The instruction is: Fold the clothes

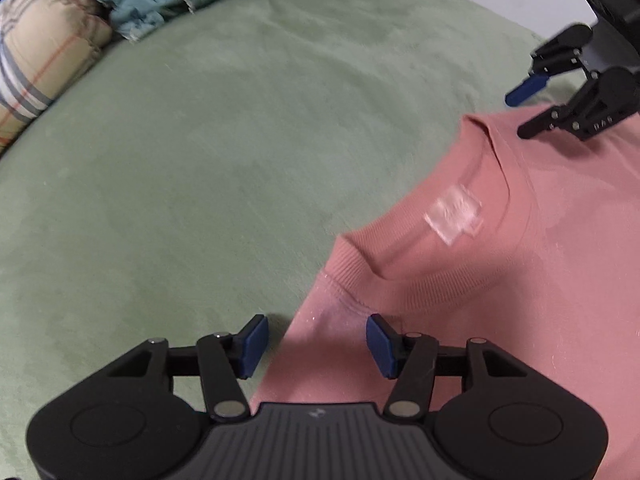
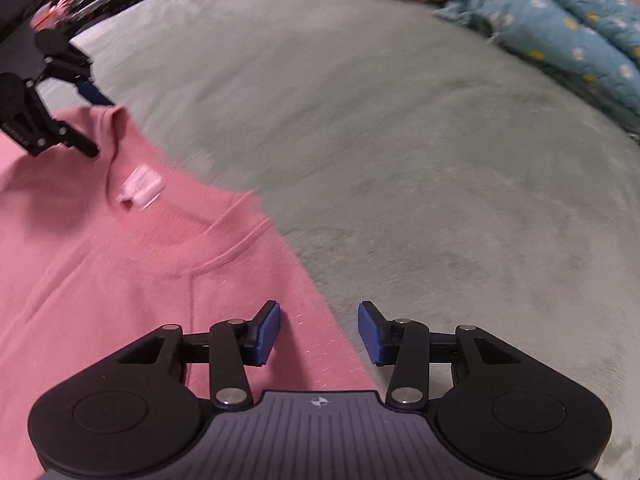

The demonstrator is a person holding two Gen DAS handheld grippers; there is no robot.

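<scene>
A pink sweatshirt (image 1: 520,280) lies flat on a green blanket (image 1: 200,160), collar and white label (image 1: 454,214) facing up. The left gripper (image 1: 316,346) has its jaws spread, the sweatshirt's shoulder edge between them. The right gripper (image 2: 319,332) is spread too, straddling the opposite shoulder edge. Ahead of both jaws, beyond the blanket, sit a plaid pillow (image 1: 36,56) and a blue quilt (image 2: 560,20).

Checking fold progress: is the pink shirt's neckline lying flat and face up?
Flat: the pink shirt lies on the green blanket, white label visible inside its collar.
</scene>
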